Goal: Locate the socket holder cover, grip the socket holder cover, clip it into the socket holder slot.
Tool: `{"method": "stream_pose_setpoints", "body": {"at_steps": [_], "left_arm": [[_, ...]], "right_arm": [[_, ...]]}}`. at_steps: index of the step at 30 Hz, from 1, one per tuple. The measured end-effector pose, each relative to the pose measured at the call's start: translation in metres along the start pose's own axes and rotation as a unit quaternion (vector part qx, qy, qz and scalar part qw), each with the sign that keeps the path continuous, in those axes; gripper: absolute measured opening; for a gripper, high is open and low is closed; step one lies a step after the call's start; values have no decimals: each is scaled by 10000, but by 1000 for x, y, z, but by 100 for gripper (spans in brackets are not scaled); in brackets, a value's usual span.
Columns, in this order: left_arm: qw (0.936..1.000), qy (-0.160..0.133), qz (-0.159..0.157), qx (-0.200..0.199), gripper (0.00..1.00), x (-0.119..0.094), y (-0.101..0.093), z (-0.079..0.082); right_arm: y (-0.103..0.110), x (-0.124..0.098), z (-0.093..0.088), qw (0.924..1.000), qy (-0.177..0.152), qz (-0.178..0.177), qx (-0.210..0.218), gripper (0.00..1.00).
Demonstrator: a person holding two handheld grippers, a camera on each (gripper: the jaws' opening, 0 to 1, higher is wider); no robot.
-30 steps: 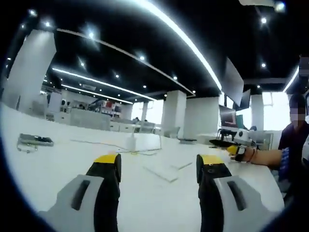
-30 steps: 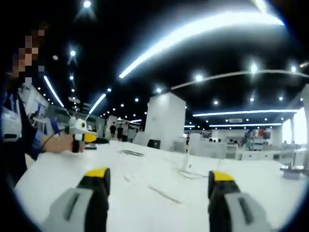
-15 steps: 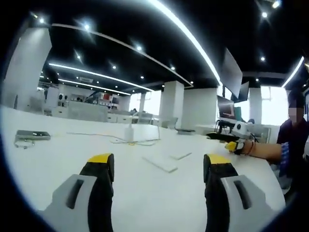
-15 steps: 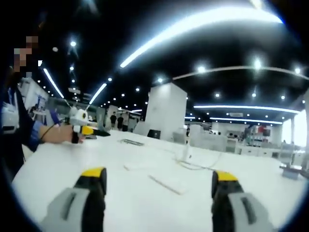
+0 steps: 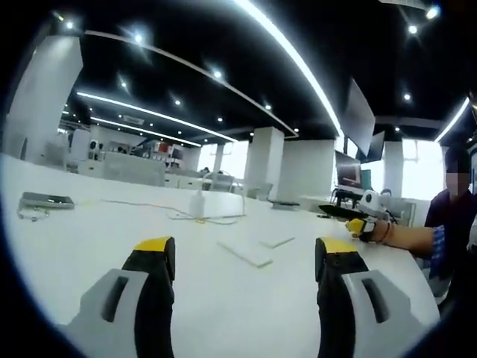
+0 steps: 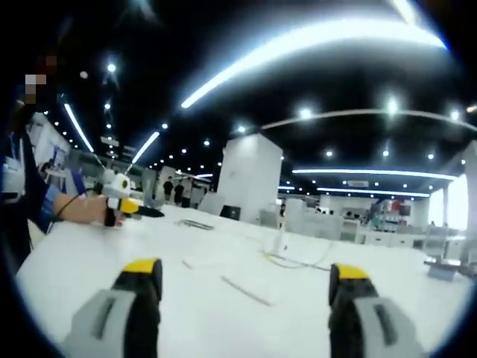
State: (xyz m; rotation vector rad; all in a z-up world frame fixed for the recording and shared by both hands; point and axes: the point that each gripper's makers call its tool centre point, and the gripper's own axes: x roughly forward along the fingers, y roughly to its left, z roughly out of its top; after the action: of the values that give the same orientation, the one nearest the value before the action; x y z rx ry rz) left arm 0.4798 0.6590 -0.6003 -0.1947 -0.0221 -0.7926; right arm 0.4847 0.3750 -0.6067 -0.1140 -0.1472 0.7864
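Note:
Two flat white pieces lie on the white table [image 5: 89, 246]: a long strip [image 5: 246, 253] and a shorter piece [image 5: 277, 242] just beyond it. I cannot tell which of them is the socket holder cover. My left gripper [image 5: 246, 250] hovers low over the table short of them, open, nothing between its yellow-tipped jaws. In the right gripper view the strip [image 6: 246, 291] and the small piece [image 6: 195, 262] lie ahead of my right gripper [image 6: 246, 270], also open and empty. Each gripper appears in the other's view, held in a hand: right gripper [image 5: 364, 225], left gripper [image 6: 123, 204].
A white upright block [image 5: 201, 203] with a cable trailing from it stands behind the pieces, also seen as the block [image 6: 279, 240]. A phone-like device [image 5: 45, 200] lies far left. A dark flat object [image 6: 195, 224] lies farther back. The person's sleeve [image 5: 447, 246] is at the right edge.
The left gripper's jaws stand a little wider apart than one second ago. Both views have shifted slightly with the hands. The pieces on the table lie as before.

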Motion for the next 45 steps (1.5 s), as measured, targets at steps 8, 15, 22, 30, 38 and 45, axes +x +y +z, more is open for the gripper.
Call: {"method": "stream_pose_setpoints", "body": {"at_steps": [8,15,22,30,38,45], "left_arm": [[10000,11,85,42,76,-1,3,-1],[9998,206,65,30,75,1,3,-8],[9995,310,86,37,72,2,4,-11],[9990,381,97,208,68,2,1,-11],[9988,400,228,182,61,1,4,-11],[9988,441,139,160,58,4,-3,-12]], "right_arm": [[-1,1,-2,9999,69,-68,-41,92],[-4,2,-4,9998,130,-96,-67,89],[-4,3,-6,9998,185,-63,-18,88],[-2,4,-8,9996,265,-41,-51,86],[-1,3,-9,9994,330,-38,-107,82],[-2,2,-14,9985,507,-85,-175,78]]}}
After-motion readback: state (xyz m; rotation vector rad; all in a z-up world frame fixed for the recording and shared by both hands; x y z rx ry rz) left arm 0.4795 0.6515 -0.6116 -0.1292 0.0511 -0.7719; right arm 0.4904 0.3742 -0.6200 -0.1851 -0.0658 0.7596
